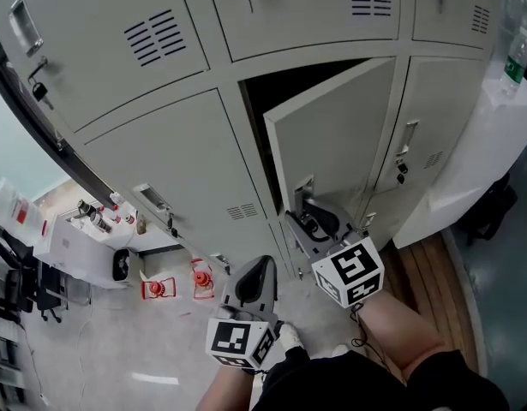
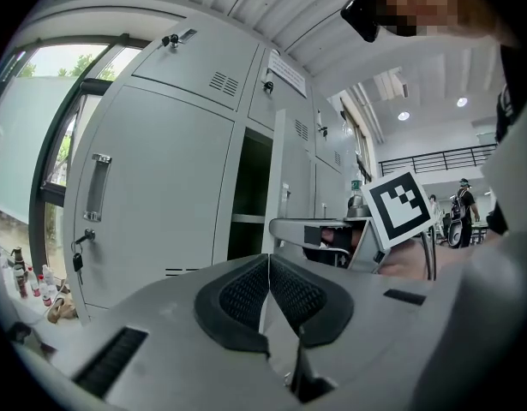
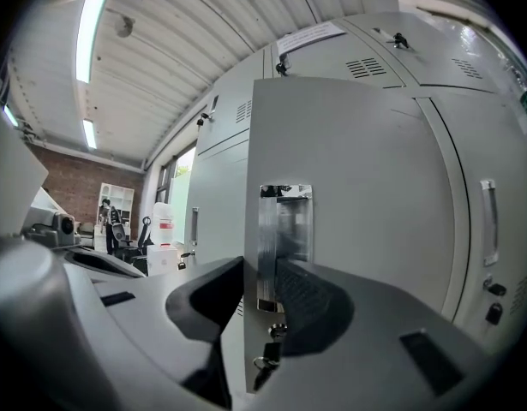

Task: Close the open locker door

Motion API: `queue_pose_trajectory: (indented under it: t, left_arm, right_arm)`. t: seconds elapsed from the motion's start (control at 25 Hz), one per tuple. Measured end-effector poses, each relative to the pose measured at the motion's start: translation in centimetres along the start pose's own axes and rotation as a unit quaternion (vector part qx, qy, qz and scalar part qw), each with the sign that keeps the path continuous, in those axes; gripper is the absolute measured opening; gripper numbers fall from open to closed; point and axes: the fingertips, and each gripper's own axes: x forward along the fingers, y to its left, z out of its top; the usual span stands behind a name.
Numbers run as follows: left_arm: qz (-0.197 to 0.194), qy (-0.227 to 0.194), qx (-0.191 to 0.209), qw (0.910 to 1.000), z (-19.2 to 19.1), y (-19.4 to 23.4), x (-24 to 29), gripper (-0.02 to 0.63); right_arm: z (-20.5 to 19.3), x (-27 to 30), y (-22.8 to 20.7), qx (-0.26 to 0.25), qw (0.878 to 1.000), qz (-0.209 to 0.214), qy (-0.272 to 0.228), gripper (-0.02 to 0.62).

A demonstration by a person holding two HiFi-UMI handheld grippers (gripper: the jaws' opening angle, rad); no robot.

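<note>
grey lockers (image 1: 160, 152) fill the background; one door (image 1: 332, 135) stands ajar. right gripper (image 3: 261, 294) clamps the door's free edge at its handle (image 3: 284, 221). left gripper (image 2: 268, 294) is clenched, empty.

The lockers (image 1: 160, 152) and door (image 1: 332, 135) are pale grey, and the handle (image 3: 284, 229) is bright silver. The left gripper (image 1: 258, 269) and right gripper (image 1: 308, 217) are grey with black ribbed pads (image 2: 242, 294). Their cubes (image 1: 349, 272) are white with black squares. The floor (image 1: 117, 349) is light grey and the planks (image 1: 426, 272) are brown.
</note>
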Motion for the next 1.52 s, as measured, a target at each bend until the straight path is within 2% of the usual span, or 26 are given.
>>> queue_pose_trajectory:
  t: [1.08,1.52]
  left_arm:
    - [-0.022,0.019,-0.004,0.9996,-0.6,5.8,2.6,0.018]
    - [-0.04,0.027,0.001,0.9988,-0.9,6.5,4.2,0.018]
  right_arm:
    - [0.5,8.8,-2.8,-0.003,0.998,-0.055,-0.004,0.146]
    - [0.5,9.4,-3.0,-0.003,0.999,-0.038,-0.011,0.143]
